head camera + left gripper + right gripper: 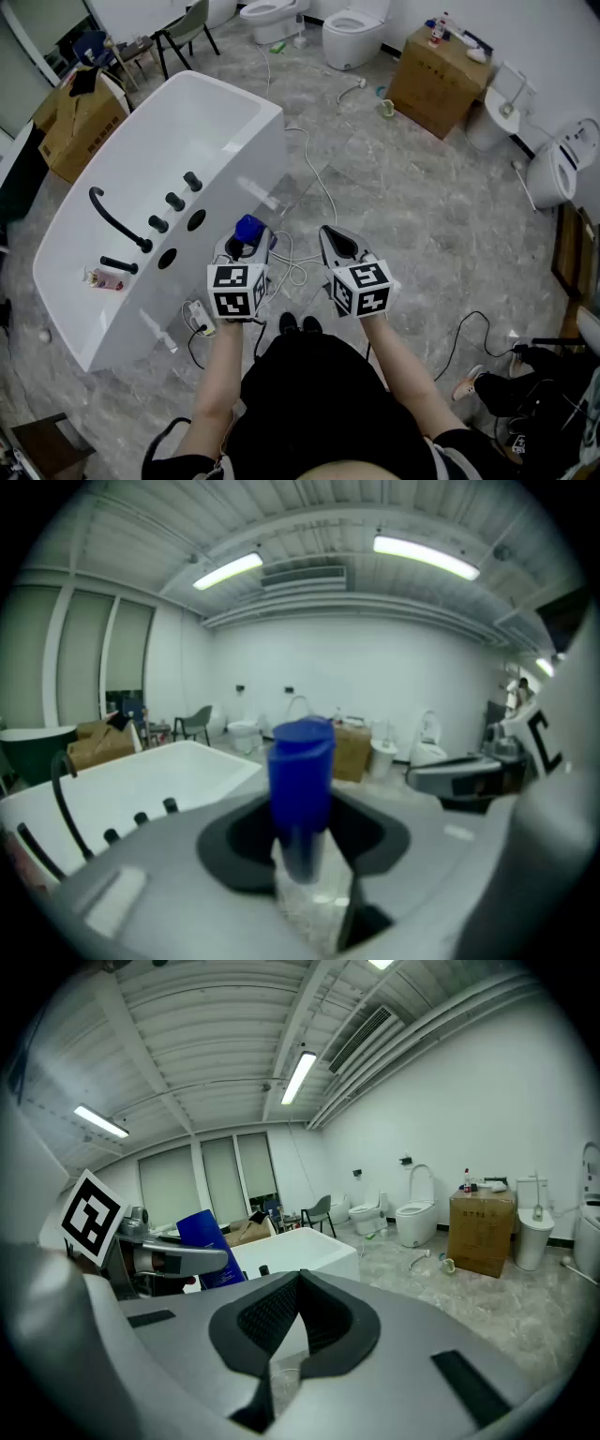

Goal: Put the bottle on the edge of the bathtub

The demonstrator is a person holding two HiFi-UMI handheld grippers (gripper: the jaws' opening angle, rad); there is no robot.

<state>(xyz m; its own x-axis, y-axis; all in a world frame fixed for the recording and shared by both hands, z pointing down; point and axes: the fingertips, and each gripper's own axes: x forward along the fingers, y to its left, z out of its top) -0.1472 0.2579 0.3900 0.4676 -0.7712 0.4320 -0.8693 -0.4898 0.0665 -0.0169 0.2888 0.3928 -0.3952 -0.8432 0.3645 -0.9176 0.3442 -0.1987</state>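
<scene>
The white bathtub (pixel 141 286) lies at the left of the head view, running away on a diagonal. Its near edge is a flat deck that carries a black faucet (pixel 117 220), a row of black knobs and a small pink item (pixel 105 279). Just right of that edge, and apart from it, the left gripper (pixel 246 240) has its jaws closed on the bottle (pixel 248 228). The left gripper view shows the pads pressing on the clear lower body while the blue cap stands above them. The bottle's long axis is upright, cap uppermost, so the base faces down towards whatever it is set on. From the jaws the deck lies to the left and a little forward, with only a strip of floor and some cables between. The coming move looks like a short carry leftward over the rim and then a lowering onto a bare patch of deck clear of the knobs. Further right, the right gripper (pixel 339 246) hovers beside the left one with its jaws together and nothing between them. It is well farther from the tub, so the left is plainly the nearer hand for the placing.
</scene>
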